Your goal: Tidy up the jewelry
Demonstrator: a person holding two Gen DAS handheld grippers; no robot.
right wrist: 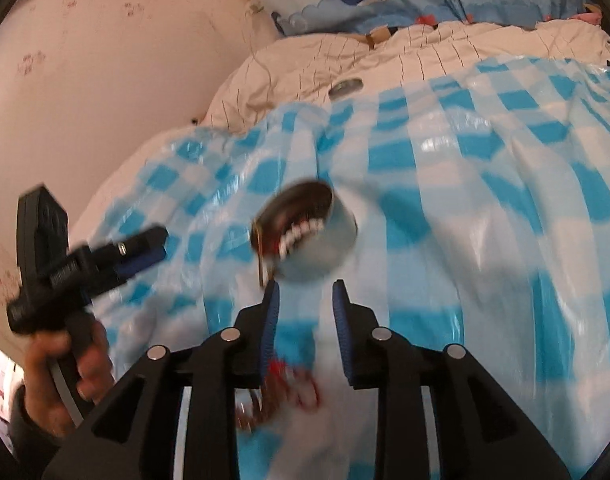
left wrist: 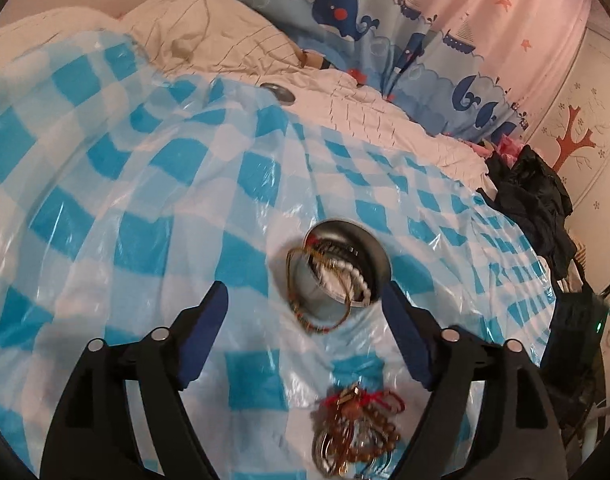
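We've got a crinkly blue-and-white checked plastic sheet (left wrist: 153,208) over the bed; on it sits a round metal tin (left wrist: 375,258) tipped on its side, a white bead strand (left wrist: 355,276) and a thin gold-brown bangle (left wrist: 305,308) spilling over its lip; closer in, a tangled heap of brown bead bracelets with red cord (left wrist: 357,428); our left gripper (left wrist: 305,312) is spread wide, the right gripper (right wrist: 305,300) part open, both empty; that slick sheet could let the tin roll and dump everything.

The left gripper (left wrist: 305,300) has its 2 fingers spread wide, while the right gripper (right wrist: 305,296) holds its fingers narrowly parted, gripping nothing.
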